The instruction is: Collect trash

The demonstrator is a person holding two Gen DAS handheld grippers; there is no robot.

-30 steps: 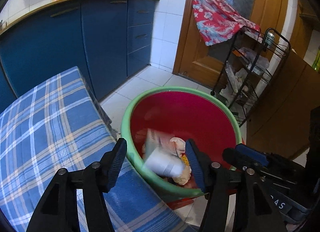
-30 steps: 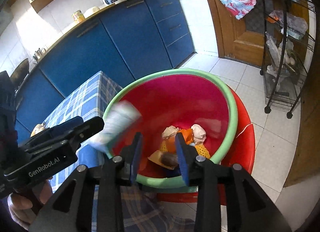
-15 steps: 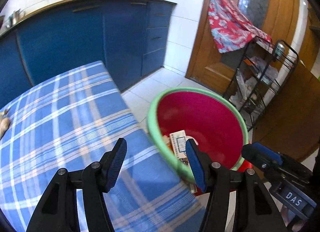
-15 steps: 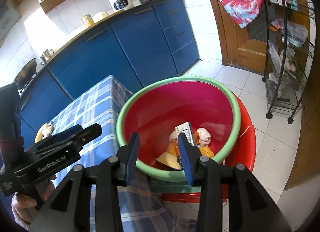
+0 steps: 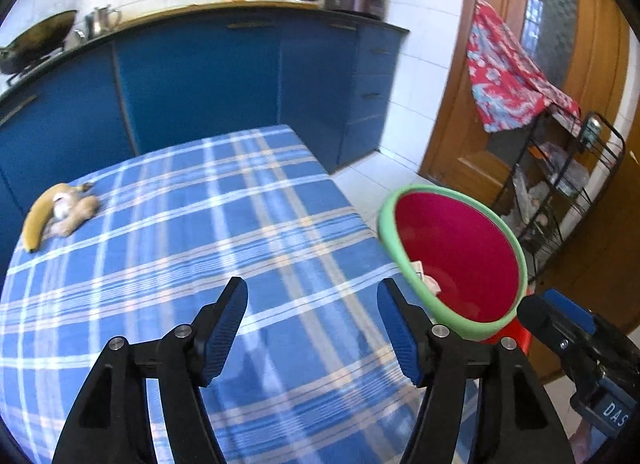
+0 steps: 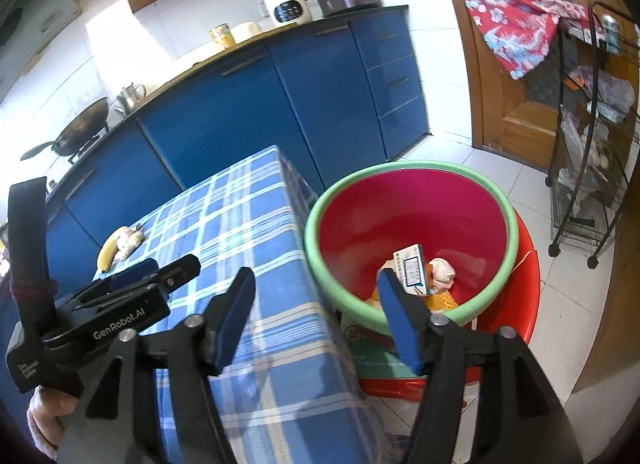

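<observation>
Swung from the basin (image 5: 452, 252) onto the tablecloth (image 5: 192, 248), left gripper (image 5: 312, 328) gapes wide, empty; right gripper (image 6: 316, 320) likewise wide; banana peel (image 5: 38, 215) at 10 o'clock, partly blurred.

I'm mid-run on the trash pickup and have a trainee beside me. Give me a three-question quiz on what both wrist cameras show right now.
1. True or false: the left gripper holds a piece of trash.
2. Where does the small printed box lie?
A. on the checked tablecloth
B. in the green-rimmed basin
C. on the wire rack
3. Fill in: the peel-like scraps at the tablecloth's far corner lie beside a ____.

Key: 1 false, both the left and the right gripper are open and empty. 2 B. 3 banana.
</observation>
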